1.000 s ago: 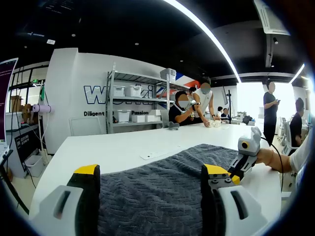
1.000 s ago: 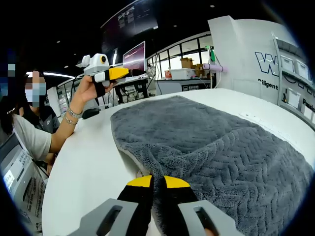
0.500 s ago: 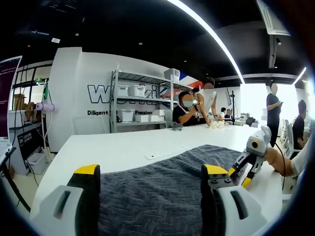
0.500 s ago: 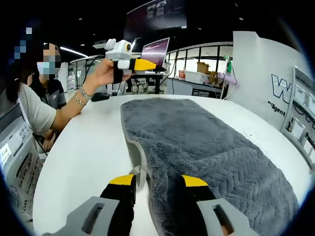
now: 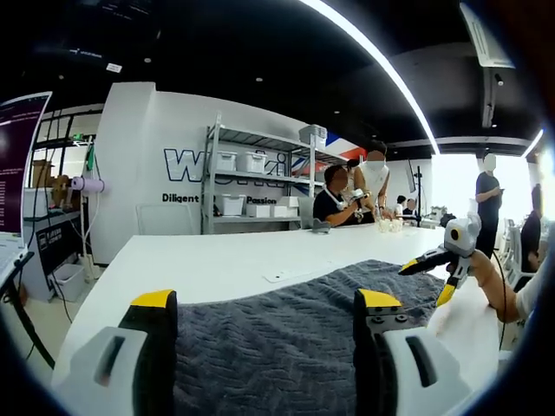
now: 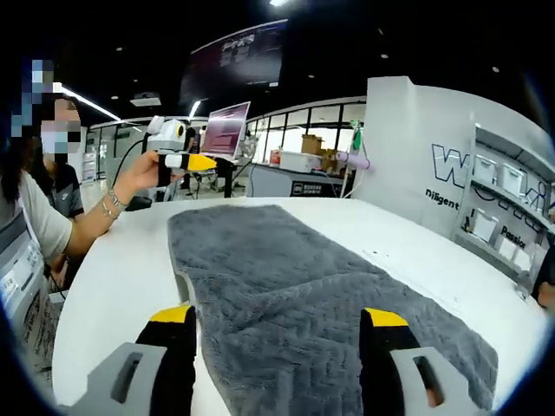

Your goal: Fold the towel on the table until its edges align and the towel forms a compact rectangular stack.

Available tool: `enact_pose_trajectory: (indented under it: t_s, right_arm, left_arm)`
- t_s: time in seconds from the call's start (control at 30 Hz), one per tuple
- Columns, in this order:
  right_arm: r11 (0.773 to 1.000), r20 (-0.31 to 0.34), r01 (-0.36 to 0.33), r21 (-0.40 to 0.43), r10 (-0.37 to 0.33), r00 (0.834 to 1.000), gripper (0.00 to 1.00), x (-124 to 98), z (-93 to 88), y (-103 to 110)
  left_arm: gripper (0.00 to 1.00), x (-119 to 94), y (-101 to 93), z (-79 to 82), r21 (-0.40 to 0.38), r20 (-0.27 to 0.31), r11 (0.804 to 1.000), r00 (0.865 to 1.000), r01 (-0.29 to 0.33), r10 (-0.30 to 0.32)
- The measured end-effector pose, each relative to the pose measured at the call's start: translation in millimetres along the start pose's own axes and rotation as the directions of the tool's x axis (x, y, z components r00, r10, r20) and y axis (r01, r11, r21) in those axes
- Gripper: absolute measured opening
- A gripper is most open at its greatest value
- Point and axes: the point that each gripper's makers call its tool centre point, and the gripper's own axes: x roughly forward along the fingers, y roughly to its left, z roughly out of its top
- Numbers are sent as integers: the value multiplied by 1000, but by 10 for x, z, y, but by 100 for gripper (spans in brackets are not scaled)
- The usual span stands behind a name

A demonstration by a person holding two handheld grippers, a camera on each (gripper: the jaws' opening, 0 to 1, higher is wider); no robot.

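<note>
The grey towel lies flat along the white table, with bare tabletop open on both long sides and beyond its far end. A small flat card lies on the table near the towel's edge. Both hand-held grippers are held above the towel: the left hand-held gripper and the right hand-held gripper, each with jaws wide apart.

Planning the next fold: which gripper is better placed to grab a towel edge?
Probably the right gripper: open just above the towel's near end. The left gripper is open too, held higher.
</note>
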Motion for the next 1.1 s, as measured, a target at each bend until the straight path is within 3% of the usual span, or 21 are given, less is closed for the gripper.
enact_pose_trajectory:
  t_s: [0.1,0.2,0.27,0.47,0.63,0.83,0.97,1.1]
  right_arm:
    - [995,1,95,34,-95,995,85,-109,-39,-316]
    - [991,-5,126,50,-126,992,94,-193,-110,-500]
    - [982,-43,166,84,-163,986,99,-265,-242,-649]
    - [952,-110,276,131,-263,959,99,-468,-509,-1048]
    - [924,-110,349,158,-335,936,99,-630,-561,-1202]
    - [864,-148,474,171,-453,879,98,-814,-703,-1473]
    - [839,-182,508,196,-477,860,97,-882,-842,-1570]
    - [831,-186,512,217,-480,857,98,-911,-878,-1599]
  left_arm:
    - [88,9,1,-17,-1,-7,1000,1000,1,-1]
    - [88,21,-12,-36,0,-14,1000,1000,5,-5]
    - [88,26,-21,-44,1,-16,1000,1000,7,-7]
    - [88,45,-26,-90,3,-32,1000,999,8,-8]
    - [88,50,-43,-96,3,-34,1000,999,15,-15]
    - [89,52,-70,-98,2,-37,1000,999,27,-27]
    - [91,53,-116,-94,9,-41,999,998,43,-43]
    - [94,59,-159,-113,16,-53,998,997,56,-55]
